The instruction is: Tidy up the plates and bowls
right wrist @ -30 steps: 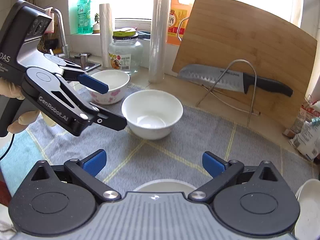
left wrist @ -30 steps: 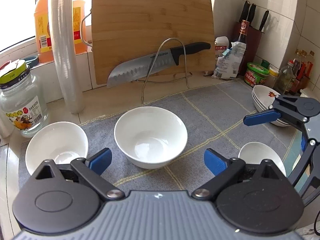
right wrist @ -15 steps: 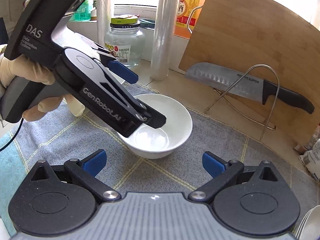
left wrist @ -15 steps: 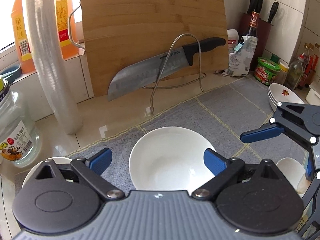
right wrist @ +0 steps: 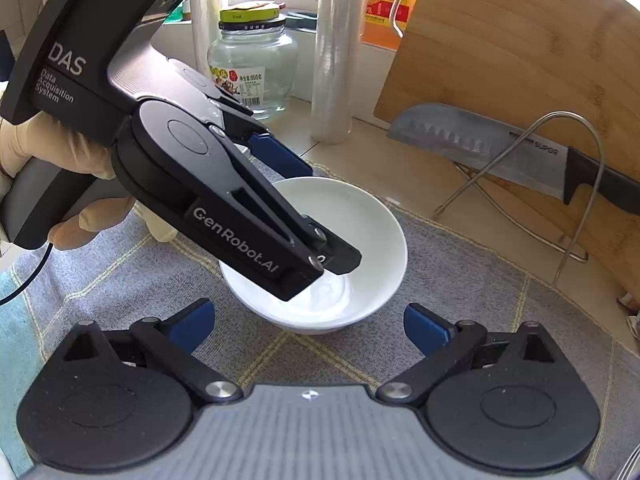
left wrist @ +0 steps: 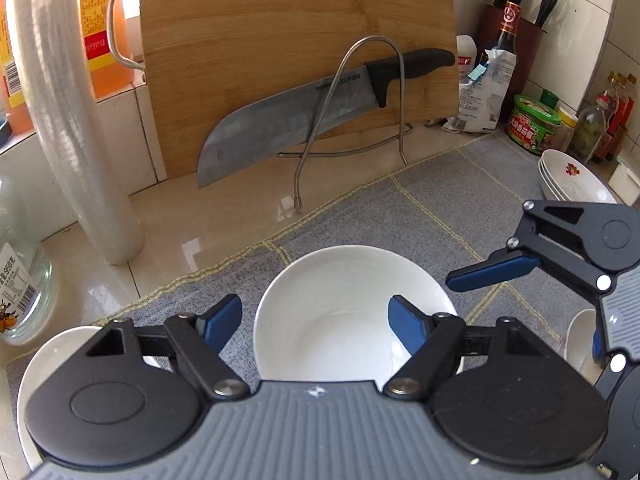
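Left gripper (left wrist: pixel 316 322) straddles bowl (left wrist: pixel 344 312) rim.

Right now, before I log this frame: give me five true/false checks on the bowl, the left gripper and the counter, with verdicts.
1. The left gripper straddles the bowl's rim. True. Its jaws have just been closing with the bowl's wall between them, and no pad visibly presses on it.
2. The bowl is empty. True.
3. The knife lies flat on the mat. False: it leans against the board, behind the wire rack.
4. The bowl stands on bare counter. False: it stands on the mat.
5. The jar has no lid. False: a yellow-green lid is on it.
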Demonstrator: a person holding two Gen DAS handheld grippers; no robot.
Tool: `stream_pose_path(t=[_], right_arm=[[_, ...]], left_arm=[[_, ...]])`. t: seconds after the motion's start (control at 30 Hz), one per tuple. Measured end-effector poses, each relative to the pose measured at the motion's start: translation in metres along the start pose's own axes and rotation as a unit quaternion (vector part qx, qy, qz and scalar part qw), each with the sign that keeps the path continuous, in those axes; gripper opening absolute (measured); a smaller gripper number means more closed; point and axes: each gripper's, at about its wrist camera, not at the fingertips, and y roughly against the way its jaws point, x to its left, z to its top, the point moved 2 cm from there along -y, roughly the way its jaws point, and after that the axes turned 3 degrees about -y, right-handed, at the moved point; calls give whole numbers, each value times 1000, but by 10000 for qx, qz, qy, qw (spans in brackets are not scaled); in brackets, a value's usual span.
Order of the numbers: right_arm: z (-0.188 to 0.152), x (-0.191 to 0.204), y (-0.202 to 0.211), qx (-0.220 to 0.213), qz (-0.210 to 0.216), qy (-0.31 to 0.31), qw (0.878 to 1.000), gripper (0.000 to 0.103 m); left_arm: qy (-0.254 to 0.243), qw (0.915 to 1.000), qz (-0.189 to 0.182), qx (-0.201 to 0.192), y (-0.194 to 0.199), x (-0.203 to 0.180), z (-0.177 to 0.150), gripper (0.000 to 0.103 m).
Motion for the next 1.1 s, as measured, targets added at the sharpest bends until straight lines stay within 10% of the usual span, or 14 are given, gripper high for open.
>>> stream_pose_path(t=[1.1], right_arm=[[4, 0, -6, 1, -9, -59, 10000, 88]], left_arm=[[9, 9995, -312, 52, -4, 1, 2, 68]])
